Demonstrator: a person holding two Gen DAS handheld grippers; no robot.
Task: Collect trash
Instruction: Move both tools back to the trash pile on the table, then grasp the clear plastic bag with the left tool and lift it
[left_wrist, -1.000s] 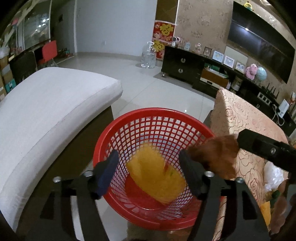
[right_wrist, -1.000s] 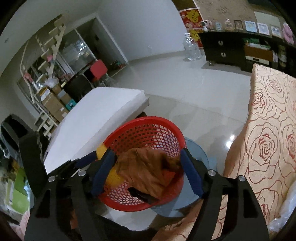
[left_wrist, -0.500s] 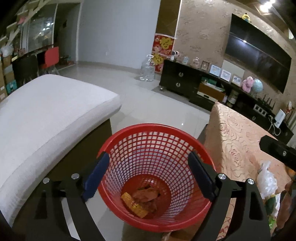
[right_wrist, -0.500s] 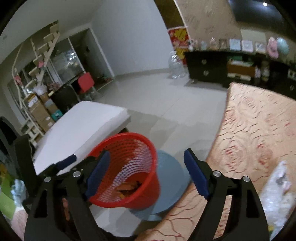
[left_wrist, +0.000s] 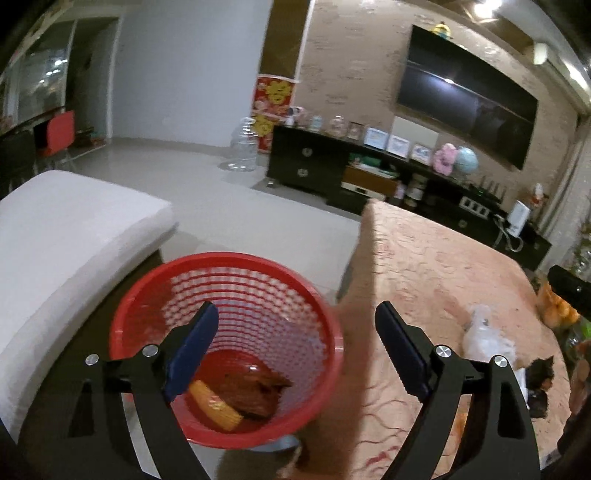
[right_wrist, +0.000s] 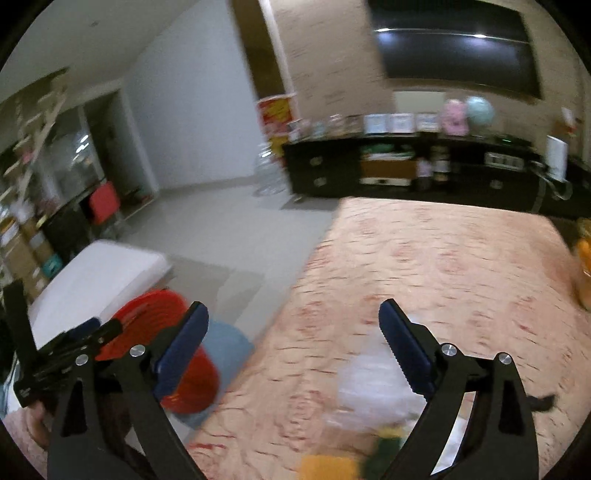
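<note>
A red mesh basket (left_wrist: 155, 295) stands beside the table, holding a yellow wrapper (left_wrist: 218, 406) and a brown wrapper (left_wrist: 255, 391). My left gripper (left_wrist: 295, 354) is open and empty above the basket's right rim. My right gripper (right_wrist: 291, 350) is open and empty over the table with the rose-pattern cloth (right_wrist: 443, 266). Below it lie a crumpled clear plastic bag (right_wrist: 373, 387), a yellow piece (right_wrist: 325, 467) and a green piece (right_wrist: 384, 450). The bag also shows in the left wrist view (left_wrist: 484, 336). The basket shows at lower left in the right wrist view (right_wrist: 147, 310).
A white cushioned bench (left_wrist: 55, 240) is left of the basket. A blue-grey stool (right_wrist: 225, 350) sits under the basket. A dark TV cabinet (left_wrist: 369, 177) lines the far wall. Orange items (left_wrist: 554, 310) and dark scraps (left_wrist: 539, 373) lie at the table's right.
Both grippers let their wrappers drop into the basket and opened. The right gripper swung right over the table; the left gripper lifted and shifted right.
</note>
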